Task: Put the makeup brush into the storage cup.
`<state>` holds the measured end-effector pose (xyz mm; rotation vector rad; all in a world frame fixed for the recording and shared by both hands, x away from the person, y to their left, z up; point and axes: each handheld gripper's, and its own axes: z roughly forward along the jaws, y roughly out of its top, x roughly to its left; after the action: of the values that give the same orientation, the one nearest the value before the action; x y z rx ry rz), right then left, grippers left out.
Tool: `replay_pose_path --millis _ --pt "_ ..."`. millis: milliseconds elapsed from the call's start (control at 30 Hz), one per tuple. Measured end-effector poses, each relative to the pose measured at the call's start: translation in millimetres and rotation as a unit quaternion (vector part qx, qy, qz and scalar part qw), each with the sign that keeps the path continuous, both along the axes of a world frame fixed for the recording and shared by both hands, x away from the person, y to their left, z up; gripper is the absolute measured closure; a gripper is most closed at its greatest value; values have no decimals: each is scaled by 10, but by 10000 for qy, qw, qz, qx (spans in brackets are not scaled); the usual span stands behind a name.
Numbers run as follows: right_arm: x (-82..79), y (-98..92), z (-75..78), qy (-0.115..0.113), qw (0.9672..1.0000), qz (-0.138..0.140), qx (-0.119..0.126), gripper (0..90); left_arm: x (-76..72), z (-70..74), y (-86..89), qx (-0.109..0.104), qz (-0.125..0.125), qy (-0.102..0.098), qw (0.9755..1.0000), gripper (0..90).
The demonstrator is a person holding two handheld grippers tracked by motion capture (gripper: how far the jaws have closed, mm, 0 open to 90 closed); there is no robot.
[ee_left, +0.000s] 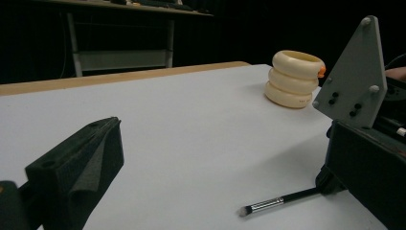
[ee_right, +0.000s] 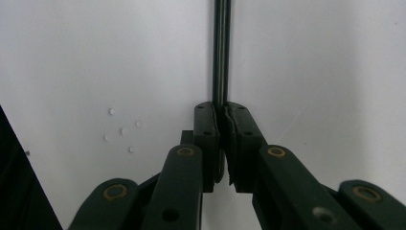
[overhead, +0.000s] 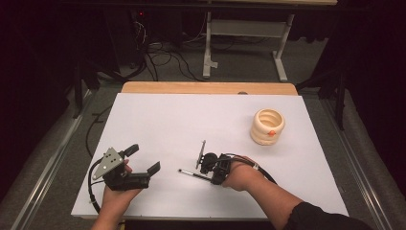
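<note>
Pretty dark room: grey carpet floor (overhead: pixel 239 67), tangled cables (overhead: pixel 158 57) and a white-legged desk (overhead: pixel 249 28) just behind the white-topped table (overhead: pixel 158 120).

Bench (overhead: pixel 158 115) carries a white sheet; a bare wooden strip shows along its far edge. Right gripper (overhead: pixel 207 168) sits near centre, low over the surface, its jaws closed on the handle of a thin black makeup brush (overhead: pixel 191 174) whose tip lies to the left. Left gripper (overhead: pixel 142 159) is held at the near left, jaws standing apart with nothing between them. A cream ribbed ring-stack holder (overhead: pixel 267 126) stands far right, well apart from both.
</note>
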<state>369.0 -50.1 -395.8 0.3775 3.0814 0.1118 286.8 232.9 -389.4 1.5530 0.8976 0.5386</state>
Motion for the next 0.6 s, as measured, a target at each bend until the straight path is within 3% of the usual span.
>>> replay_pose_path --millis 300,600 --pt "45 -176 153 -231 9994 -245 74 865 -2 -3 -4 50 -7 7 10000 2" --pt "169 -531 268 -360 9970 -686 -8 864 -2 -3 -11 80 -19 -2 10000 2"
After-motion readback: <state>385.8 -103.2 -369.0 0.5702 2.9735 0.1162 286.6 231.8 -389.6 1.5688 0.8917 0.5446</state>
